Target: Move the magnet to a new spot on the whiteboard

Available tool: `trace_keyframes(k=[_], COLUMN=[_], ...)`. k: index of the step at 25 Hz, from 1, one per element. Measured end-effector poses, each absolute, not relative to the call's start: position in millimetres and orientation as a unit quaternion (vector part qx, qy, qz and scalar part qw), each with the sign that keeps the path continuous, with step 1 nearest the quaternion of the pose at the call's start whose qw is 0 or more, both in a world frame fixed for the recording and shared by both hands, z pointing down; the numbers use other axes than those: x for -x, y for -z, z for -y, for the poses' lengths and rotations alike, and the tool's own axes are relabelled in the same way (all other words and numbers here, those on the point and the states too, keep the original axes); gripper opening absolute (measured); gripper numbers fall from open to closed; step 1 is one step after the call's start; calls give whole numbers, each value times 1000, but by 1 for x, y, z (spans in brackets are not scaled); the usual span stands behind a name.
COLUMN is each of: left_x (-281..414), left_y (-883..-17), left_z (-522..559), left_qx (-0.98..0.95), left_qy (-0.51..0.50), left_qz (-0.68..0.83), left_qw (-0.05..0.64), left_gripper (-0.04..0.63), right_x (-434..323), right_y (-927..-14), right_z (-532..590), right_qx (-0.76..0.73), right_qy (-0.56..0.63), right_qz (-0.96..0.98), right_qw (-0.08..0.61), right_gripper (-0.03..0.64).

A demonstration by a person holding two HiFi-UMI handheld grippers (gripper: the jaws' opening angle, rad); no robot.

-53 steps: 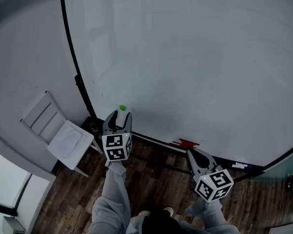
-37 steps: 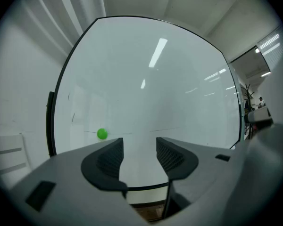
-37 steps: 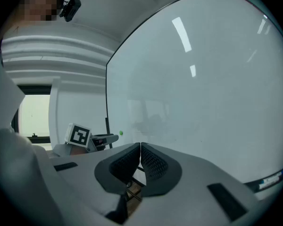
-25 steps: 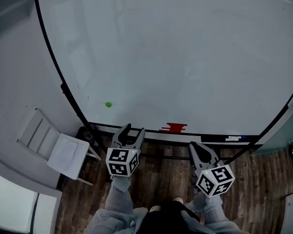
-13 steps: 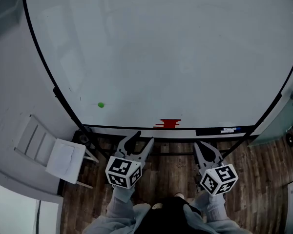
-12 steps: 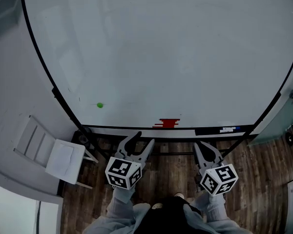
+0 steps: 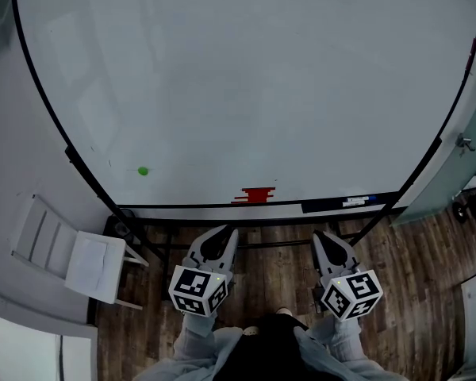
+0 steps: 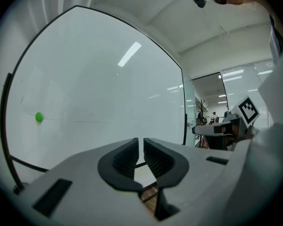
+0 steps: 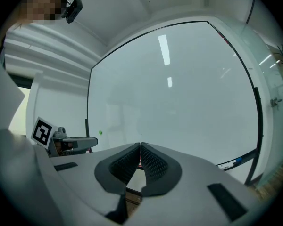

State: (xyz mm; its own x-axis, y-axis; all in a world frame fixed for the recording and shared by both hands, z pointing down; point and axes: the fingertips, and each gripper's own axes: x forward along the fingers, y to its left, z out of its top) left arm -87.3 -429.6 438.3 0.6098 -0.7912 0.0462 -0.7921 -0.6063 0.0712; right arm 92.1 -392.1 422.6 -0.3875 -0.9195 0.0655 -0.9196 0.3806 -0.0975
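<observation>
A small green magnet [image 7: 143, 171] sticks to the lower left of the big whiteboard [image 7: 246, 78]; it also shows as a green dot in the left gripper view [image 8: 38, 117] and, tiny, in the right gripper view [image 9: 100, 132]. My left gripper [image 7: 222, 232] hangs below the board's tray, well to the right of the magnet and apart from it. Its jaws have just been closing and now stand almost together with only a thin slit [image 8: 140, 140] and nothing between them. My right gripper [image 7: 324, 236] is shut and empty [image 9: 140, 145], level with the left one.
A red eraser [image 7: 255, 195] and markers [image 7: 353, 202] lie on the board's tray. A white chair [image 7: 63, 248] stands at the lower left by the wall. The board's stand [image 7: 262, 244] runs over the wooden floor. Other people sit far off in the left gripper view.
Both grippers have drawn back from the board and sit lower in the head view. The left jaws went from wide open to nearly together. The magnet stays where it was on the board.
</observation>
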Motion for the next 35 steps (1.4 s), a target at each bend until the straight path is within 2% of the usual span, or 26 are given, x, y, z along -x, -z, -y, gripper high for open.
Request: trace_keyframes(k=[5,35], left_x=[95,94], left_y=[-445,-465], left_z=[428,419], left_qx=[-884,-883], left_qy=[-25,-46], left_qz=[466,465], left_qw=[28,39], left_gripper=[11,9], right_x=[-89,-83], right_y=[-437,-446], right_z=[388,387], right_qx=[-555,-555], right_qy=[-62,-73], right_qz=[829,828], right_qw=[18,21], right_gripper=[29,28])
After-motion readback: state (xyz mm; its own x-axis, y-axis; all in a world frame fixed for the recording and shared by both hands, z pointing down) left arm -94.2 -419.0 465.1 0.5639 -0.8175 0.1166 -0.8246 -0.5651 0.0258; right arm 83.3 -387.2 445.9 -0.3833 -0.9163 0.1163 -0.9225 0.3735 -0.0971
